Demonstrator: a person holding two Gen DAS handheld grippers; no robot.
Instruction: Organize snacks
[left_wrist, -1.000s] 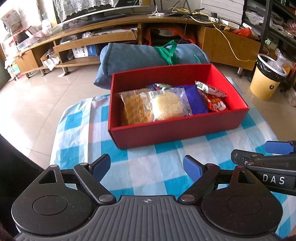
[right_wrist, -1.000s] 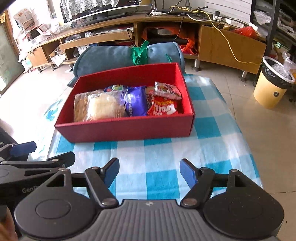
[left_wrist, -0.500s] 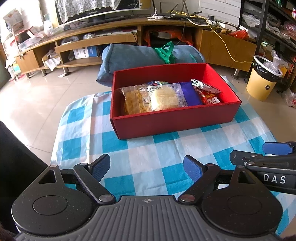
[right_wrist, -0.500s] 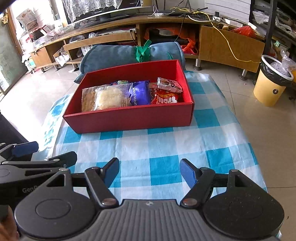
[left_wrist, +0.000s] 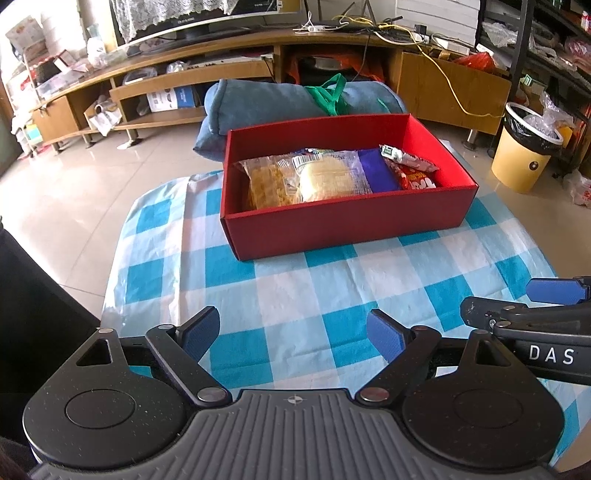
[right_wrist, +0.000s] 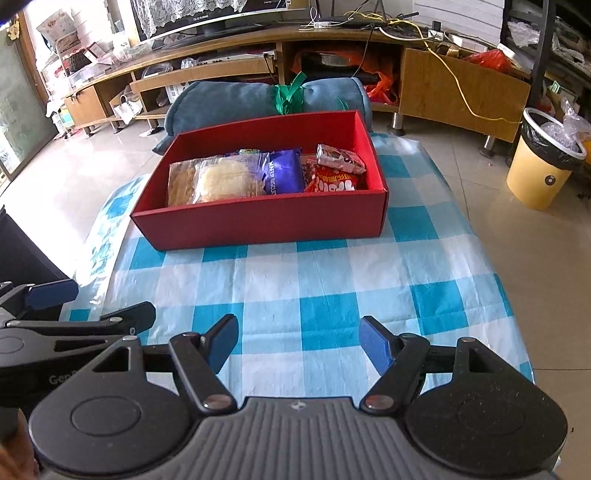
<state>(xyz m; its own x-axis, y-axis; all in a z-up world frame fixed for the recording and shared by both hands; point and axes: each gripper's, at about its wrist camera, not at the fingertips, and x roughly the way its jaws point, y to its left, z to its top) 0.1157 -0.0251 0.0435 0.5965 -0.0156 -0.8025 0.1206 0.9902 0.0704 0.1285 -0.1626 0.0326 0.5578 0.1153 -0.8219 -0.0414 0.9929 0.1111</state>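
Note:
A red box (left_wrist: 343, 221) (right_wrist: 258, 221) stands on the blue-and-white checked cloth (left_wrist: 295, 288) (right_wrist: 314, 280). Inside lie several snack packs: clear-wrapped biscuits (left_wrist: 328, 177) (right_wrist: 218, 181), a purple biscuit bag (left_wrist: 376, 173) (right_wrist: 282, 171) and red snack packs (left_wrist: 413, 173) (right_wrist: 336, 173). My left gripper (left_wrist: 291, 334) is open and empty, held back from the box near the cloth's front edge. My right gripper (right_wrist: 298, 341) is open and empty beside it. Each gripper shows at the edge of the other's view.
A rolled blue bundle with a green tie (left_wrist: 303, 99) (right_wrist: 269, 96) lies behind the box. A long wooden TV stand (left_wrist: 258, 48) runs along the back. A yellow bin (left_wrist: 524, 151) (right_wrist: 543, 162) stands on the tiled floor at right.
Both grippers have drawn back from the red box, which now looks smaller and farther. More of the checked cloth shows in front. Both stay open and empty.

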